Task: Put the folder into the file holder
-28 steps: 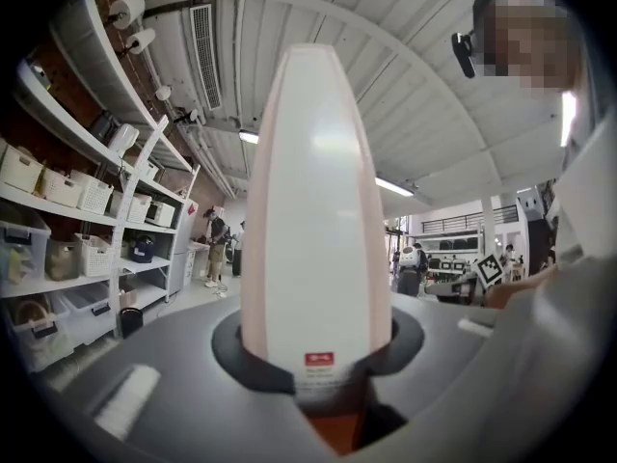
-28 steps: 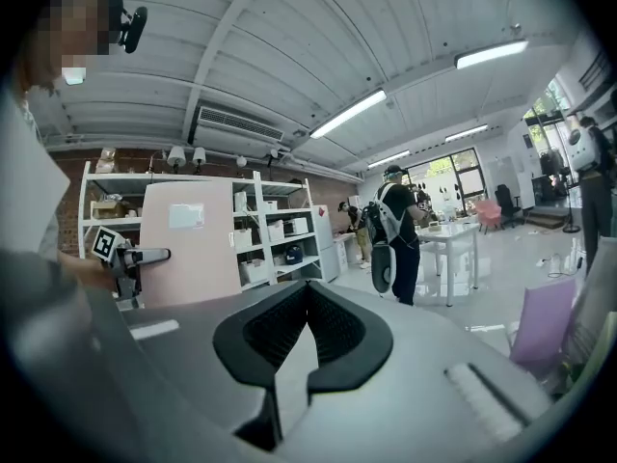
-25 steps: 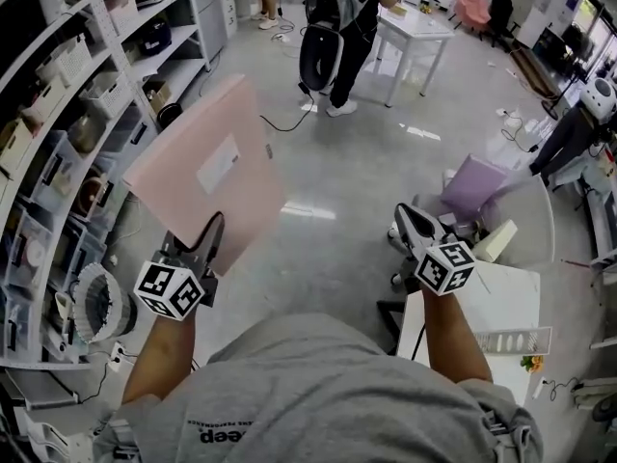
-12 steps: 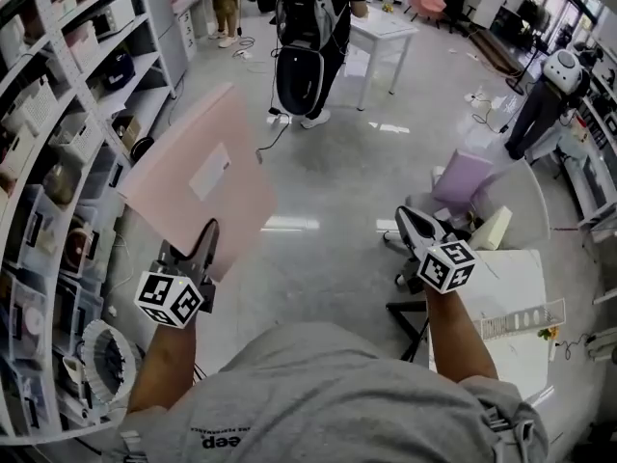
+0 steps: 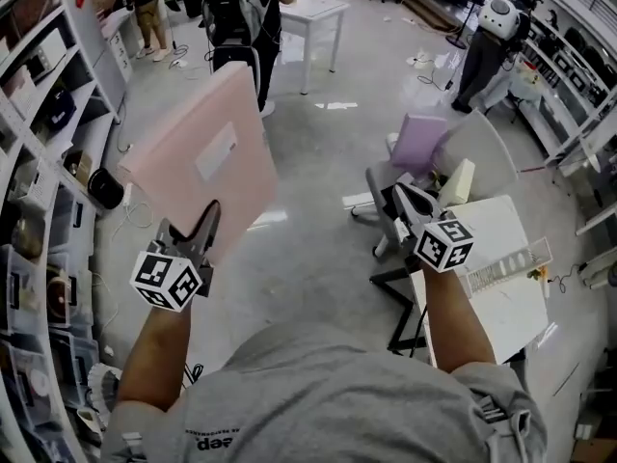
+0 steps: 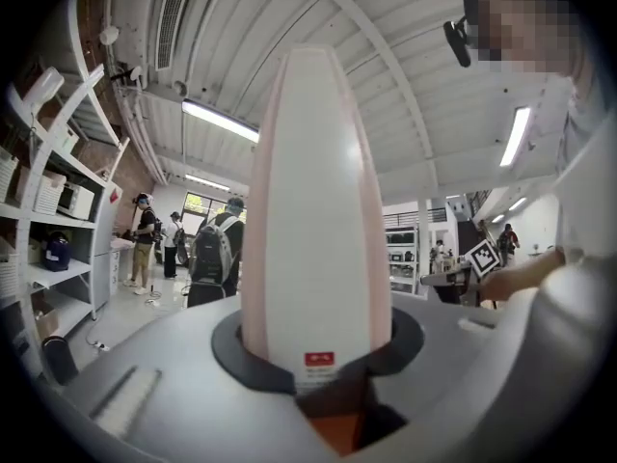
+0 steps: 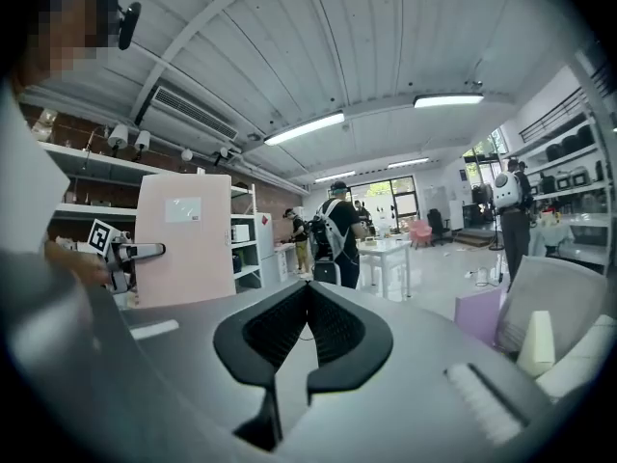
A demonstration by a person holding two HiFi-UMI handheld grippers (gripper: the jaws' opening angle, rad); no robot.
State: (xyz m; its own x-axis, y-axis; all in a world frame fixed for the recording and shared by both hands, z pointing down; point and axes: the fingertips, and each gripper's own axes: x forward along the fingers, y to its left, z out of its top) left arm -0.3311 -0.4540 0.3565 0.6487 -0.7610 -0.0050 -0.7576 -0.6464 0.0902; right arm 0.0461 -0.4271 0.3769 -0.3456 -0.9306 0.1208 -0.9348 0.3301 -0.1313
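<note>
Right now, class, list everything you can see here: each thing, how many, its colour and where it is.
folder: one, pink with a white label, held up at left
file holder: one, white, on the near table
near table: one, white, at right
far table: one, white, across the room
shelves: one run, white, along the left wall, full of boxes
purple item: one, on the floor right of centre; what it is cannot be told
people: at least three, dark clothes, standing at the far side
left gripper: one, grey and black, shut on the folder's lower edge
right gripper: one, grey and black, shut and empty, above the near table's edge
</note>
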